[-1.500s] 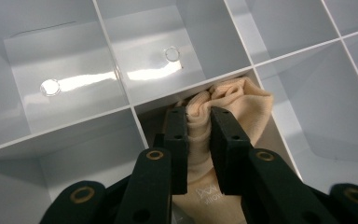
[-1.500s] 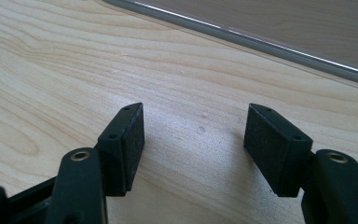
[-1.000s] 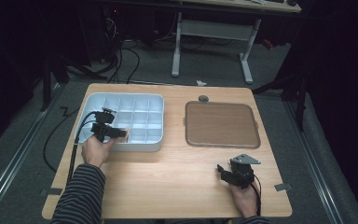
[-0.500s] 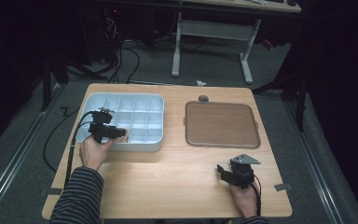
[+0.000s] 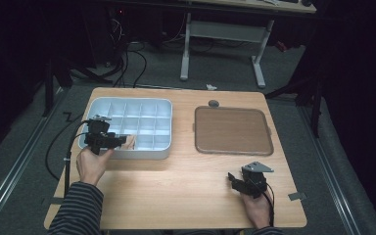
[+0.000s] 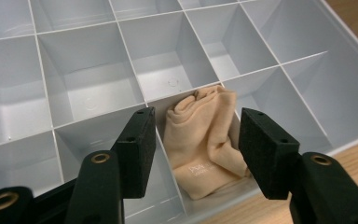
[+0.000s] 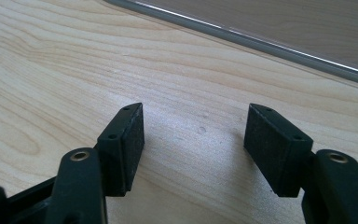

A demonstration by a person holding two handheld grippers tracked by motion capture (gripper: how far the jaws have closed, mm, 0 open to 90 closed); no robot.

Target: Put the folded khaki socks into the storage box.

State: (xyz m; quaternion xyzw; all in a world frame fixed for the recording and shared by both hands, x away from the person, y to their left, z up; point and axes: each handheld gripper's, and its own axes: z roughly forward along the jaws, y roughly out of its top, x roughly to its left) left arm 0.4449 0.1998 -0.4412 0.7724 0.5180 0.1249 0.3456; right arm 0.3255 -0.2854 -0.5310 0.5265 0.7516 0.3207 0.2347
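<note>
A folded beige cloth (image 6: pixel 205 140) lies in a near-row compartment of the white divided tray (image 6: pixel 88 93). My left gripper (image 6: pixel 198 140) hovers just above it, and its jaws have just been opening. The cloth sits between the pads untouched. In the high view the left gripper (image 5: pixel 122 141) is at the near edge of the tray (image 5: pixel 127 102), with the cloth (image 5: pixel 130 142) at its tips. My right gripper (image 5: pixel 232 178) rests open on the bare wood near the table's front right, and in its own view the right gripper (image 7: pixel 193 140) has nothing between its pads.
A flat brown tray (image 5: pixel 232 129) with a grey rim lies on the right half of the table, and its edge (image 7: pixel 242 30) runs just beyond the right gripper. A small grey knob (image 5: pixel 214 103) sits behind it. Cables trail off the table's left side.
My left gripper has drawn back a little from the tray's near row, and the beige cloth now shows in its compartment. The right hand has stayed put.
</note>
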